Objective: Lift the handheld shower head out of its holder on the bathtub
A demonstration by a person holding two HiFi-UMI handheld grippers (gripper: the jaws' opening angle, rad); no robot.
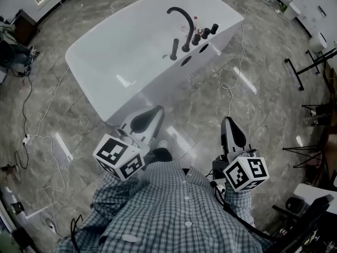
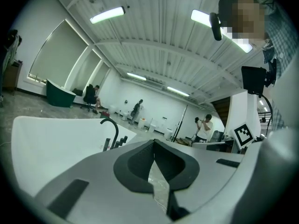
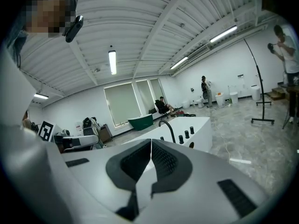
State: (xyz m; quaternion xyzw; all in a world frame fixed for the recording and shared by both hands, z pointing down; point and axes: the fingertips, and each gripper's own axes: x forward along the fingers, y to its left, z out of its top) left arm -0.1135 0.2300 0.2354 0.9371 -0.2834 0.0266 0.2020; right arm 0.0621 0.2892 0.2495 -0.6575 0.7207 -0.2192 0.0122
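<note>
One shower head point(image 1: 174, 49), one bathtub point(image 1: 158, 84), left tool point(image 2: 154, 144), right tool point(image 3: 151, 142), both closed.

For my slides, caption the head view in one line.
Left gripper and right gripper, shut and empty, face a white bathtub, its handheld shower head upright on the rim.

Bright, even light from ceiling tubes point(image 2: 107, 15); glare on glossy floor point(image 1: 246, 82); strong fisheye distortion.

Bathtub point(image 1: 131, 51) ahead on the floor, handheld shower head point(image 1: 174, 49), faucet spout point(image 1: 181, 20) and knobs point(image 1: 205, 33) in a row on its right rim, shower head nearest the person, cable point(image 1: 231, 83) on the floor right of the tub
</note>
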